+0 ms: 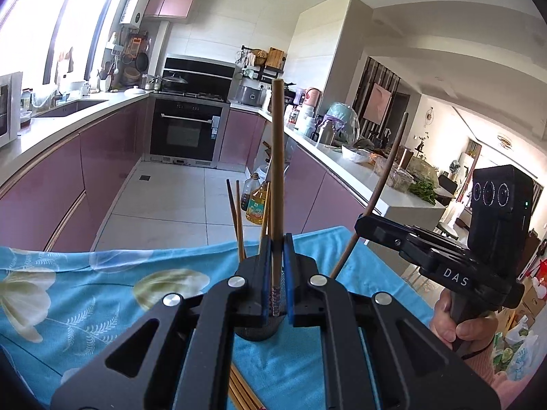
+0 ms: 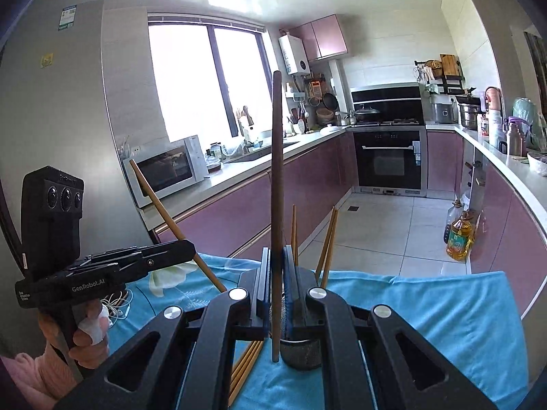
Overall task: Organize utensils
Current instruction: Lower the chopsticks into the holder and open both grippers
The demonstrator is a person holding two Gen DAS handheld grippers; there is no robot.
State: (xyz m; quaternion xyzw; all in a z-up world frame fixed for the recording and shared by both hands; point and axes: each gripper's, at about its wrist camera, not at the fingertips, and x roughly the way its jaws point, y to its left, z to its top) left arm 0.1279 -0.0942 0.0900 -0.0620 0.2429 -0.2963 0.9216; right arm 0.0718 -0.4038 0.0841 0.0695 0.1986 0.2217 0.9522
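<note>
Left wrist view: a light chopstick (image 1: 277, 171) is pinched upright by the left gripper (image 1: 277, 273), the mesh holder (image 1: 256, 331) at 6 o'clock. A dark chopstick (image 2: 276, 205) is clamped by the right gripper (image 2: 276, 287). Tips should be lowered vertically into the holder before release.

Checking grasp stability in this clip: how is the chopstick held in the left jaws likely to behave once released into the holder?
The chopstick looks thin, rigid and straight, so probably stiff and light. Its smooth round shaft may slip or swivel in the left gripper. Dropped into the dark holder, it would likely lean against the rim like the chopsticks already there.
</note>
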